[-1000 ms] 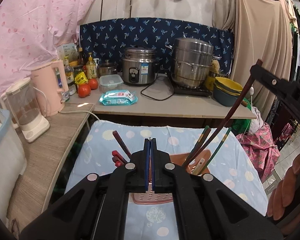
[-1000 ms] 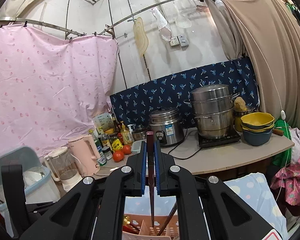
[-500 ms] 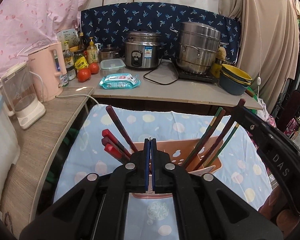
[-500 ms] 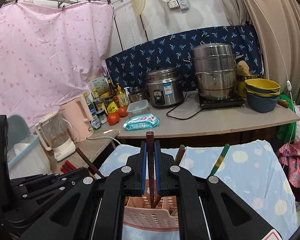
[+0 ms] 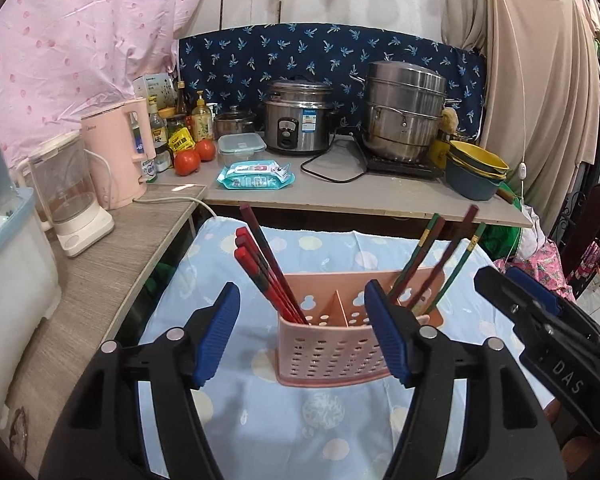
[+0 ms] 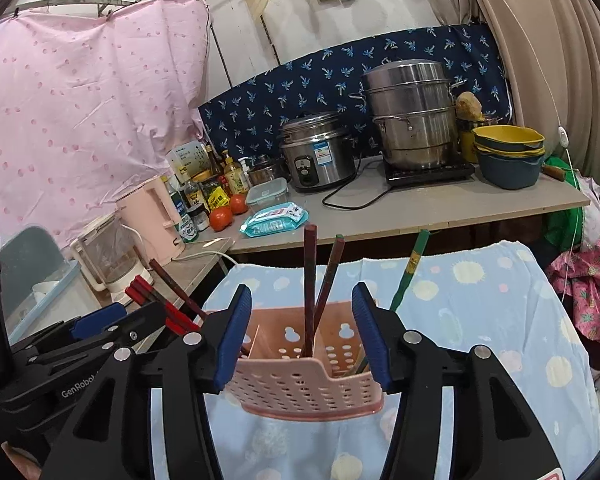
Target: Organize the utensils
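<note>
While both claws are gaping wide and gripping nothing, the left gripper and right gripper are flanking the pink utensil caddy on the blue spotted cloth. Red chopsticks are leaning toward 11 o'clock in its left compartment; brown and green chopsticks are leaning toward 1 o'clock in its right.

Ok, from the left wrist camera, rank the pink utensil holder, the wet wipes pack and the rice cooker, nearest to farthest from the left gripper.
1. Pink utensil holder, right between the left gripper fingers.
2. Wet wipes pack, on the counter's front edge.
3. Rice cooker, at the back by the blue cloth.
</note>
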